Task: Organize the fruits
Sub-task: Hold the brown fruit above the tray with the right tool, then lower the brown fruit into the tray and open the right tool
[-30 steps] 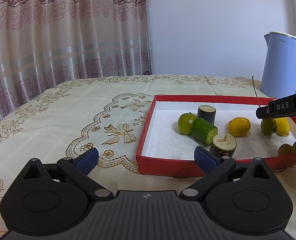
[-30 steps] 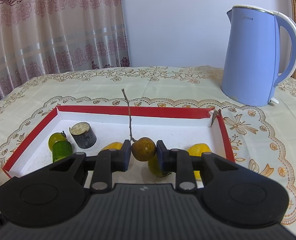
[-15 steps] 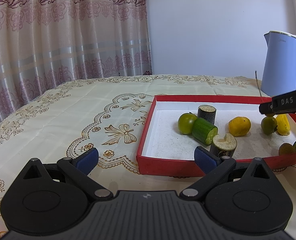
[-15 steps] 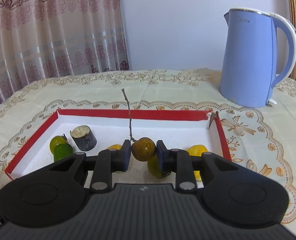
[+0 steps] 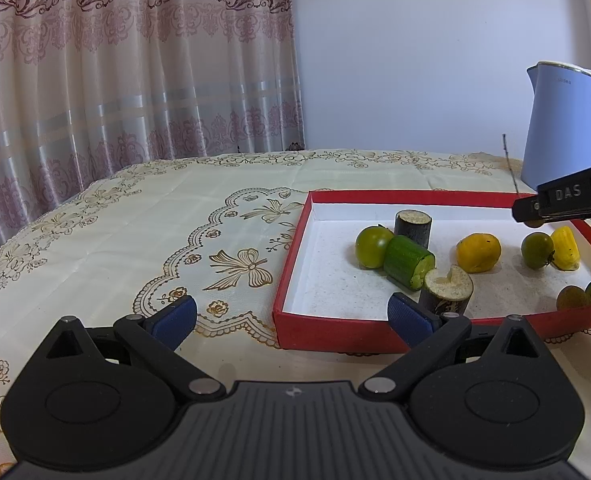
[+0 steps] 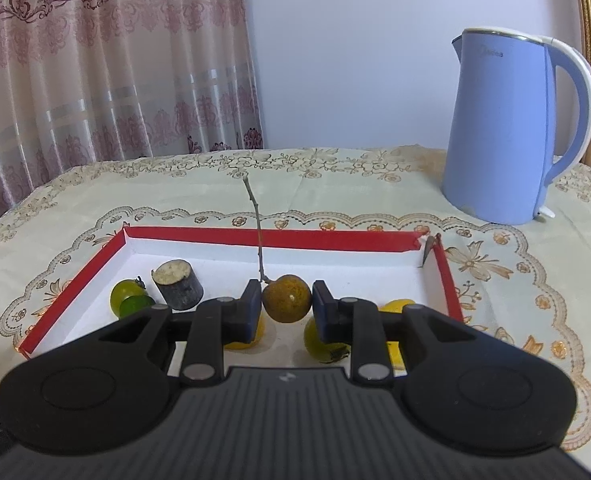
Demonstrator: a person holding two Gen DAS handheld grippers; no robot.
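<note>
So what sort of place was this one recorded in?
Most likely a room in a home: a table under an embroidered tablecloth, a floral curtain behind it, and a blue electric kettle beside the red tray of fruit.

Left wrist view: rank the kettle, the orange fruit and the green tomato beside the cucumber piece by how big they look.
1. Kettle, clearly largest, though farthest.
2-3. Orange fruit and green tomato look alike in size; I will not rank them.

Right gripper (image 6: 286,309) is gripping a brown fruit (image 6: 287,298) by its sides, twig (image 6: 255,216) pointing upward, above the red tray (image 6: 271,237); a blue kettle (image 6: 507,128) is standing behind.
</note>
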